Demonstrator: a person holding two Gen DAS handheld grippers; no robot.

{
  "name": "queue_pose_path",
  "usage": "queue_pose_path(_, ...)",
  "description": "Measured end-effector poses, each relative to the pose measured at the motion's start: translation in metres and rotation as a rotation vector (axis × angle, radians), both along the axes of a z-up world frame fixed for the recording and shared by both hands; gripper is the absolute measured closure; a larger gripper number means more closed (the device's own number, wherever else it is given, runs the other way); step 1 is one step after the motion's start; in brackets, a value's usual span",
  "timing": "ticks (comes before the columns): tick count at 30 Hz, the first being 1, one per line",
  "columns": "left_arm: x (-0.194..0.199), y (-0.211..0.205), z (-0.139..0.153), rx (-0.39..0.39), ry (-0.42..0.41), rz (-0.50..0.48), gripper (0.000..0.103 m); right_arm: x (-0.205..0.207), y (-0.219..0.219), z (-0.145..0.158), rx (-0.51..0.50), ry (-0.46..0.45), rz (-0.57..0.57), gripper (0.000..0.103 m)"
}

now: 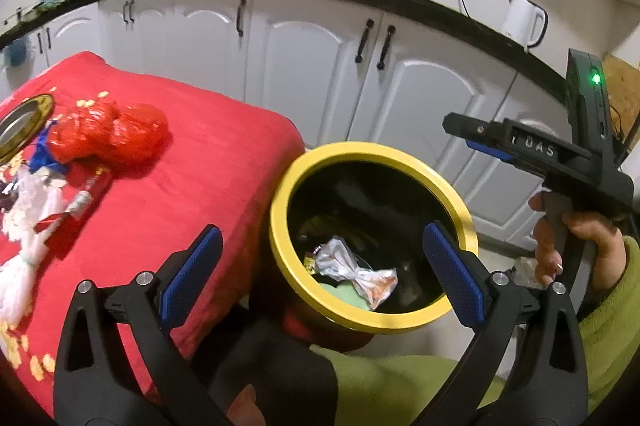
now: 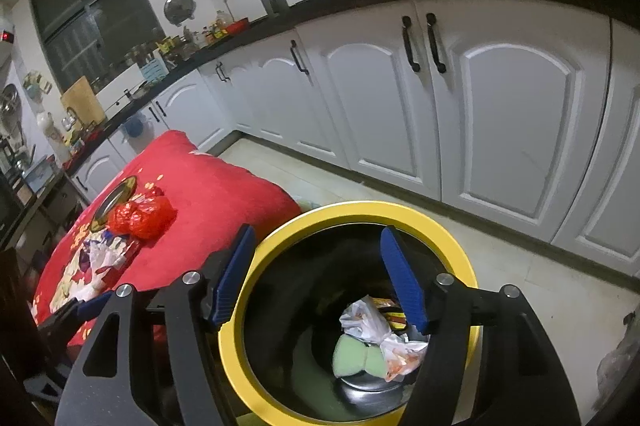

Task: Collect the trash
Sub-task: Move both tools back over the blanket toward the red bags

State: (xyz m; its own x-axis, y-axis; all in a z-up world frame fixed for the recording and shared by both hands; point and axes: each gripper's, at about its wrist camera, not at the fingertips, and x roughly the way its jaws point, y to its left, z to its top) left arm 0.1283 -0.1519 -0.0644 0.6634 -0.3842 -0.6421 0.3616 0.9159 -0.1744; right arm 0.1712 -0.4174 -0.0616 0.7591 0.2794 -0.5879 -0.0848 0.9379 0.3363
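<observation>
A black bin with a yellow rim (image 1: 280, 226) (image 2: 360, 209) stands beside a table under a red cloth (image 1: 208, 153) (image 2: 224, 185). In the bin lie a crumpled white wrapper (image 1: 352, 266) (image 2: 368, 322) and a pale green piece (image 2: 356, 354). My left gripper (image 1: 320, 238) hangs open over the bin's mouth, nothing between its blue pads. My right gripper (image 2: 317, 232) is also open above the bin and holds nothing. On the cloth lie a red plastic bag (image 1: 108, 133) (image 2: 140, 216), white plastic scraps (image 1: 28, 218) (image 2: 104, 258) and a red and silver wrapper (image 1: 88, 193).
A gold-rimmed metal plate (image 1: 24, 121) (image 2: 116, 193) sits at the table's far end. White cabinets (image 1: 312, 65) (image 2: 400, 105) under a black counter run behind. A white kettle (image 1: 524, 21) stands on the counter. A person's hand (image 1: 560, 234) and green sleeve hold the right gripper's handle.
</observation>
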Motion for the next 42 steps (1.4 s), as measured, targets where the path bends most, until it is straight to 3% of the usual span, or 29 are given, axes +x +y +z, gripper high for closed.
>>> queue_pose_path(23, -0.023, 0.085, 0.052, -0.060, -0.199, 0.234, 0.011, -0.019, 0.067, 0.044, -0.035, -0.133, 0.132, 0.032)
queue_pose_path(42, -0.031, 0.159, 0.077, -0.092, -0.265, 0.390, 0.011, -0.020, 0.146, 0.064, -0.095, -0.150, 0.285, 0.025)
